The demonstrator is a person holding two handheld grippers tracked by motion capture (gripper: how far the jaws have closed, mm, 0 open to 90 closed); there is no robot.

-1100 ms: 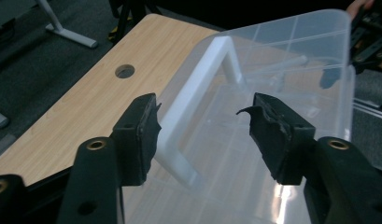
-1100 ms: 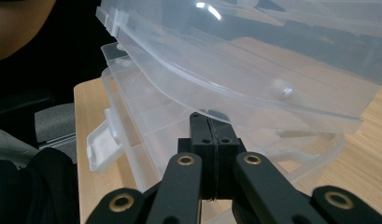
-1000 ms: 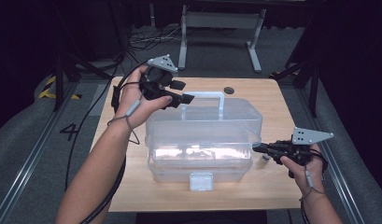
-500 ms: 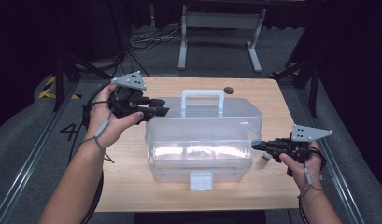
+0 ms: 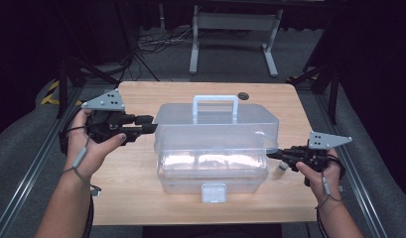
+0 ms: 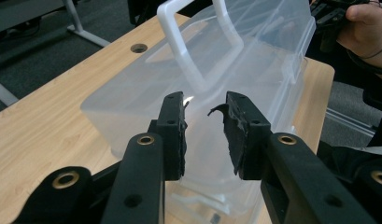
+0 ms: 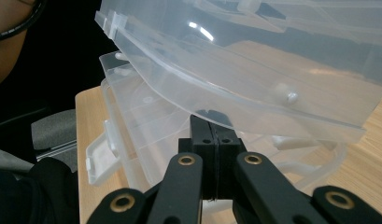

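While the clear plastic box (image 5: 213,148) sits in the middle of the wooden table (image 5: 141,198) with its lid (image 5: 218,124) raised, the right gripper (image 5: 271,154) presses its closed jaws under the lid's right edge. The left gripper (image 5: 152,124) hovers just beside the box's left end, jaws parted and empty. A small vial (image 5: 281,168) stands at the box's right.

The high view looks forward and down on the table (image 5: 141,198) from above the person's side, well back. The left gripper view sits close, facing the box (image 6: 132,107) with its handle at upper center. The right gripper view looks up under the box's lid (image 7: 226,70), very near. All share the box.
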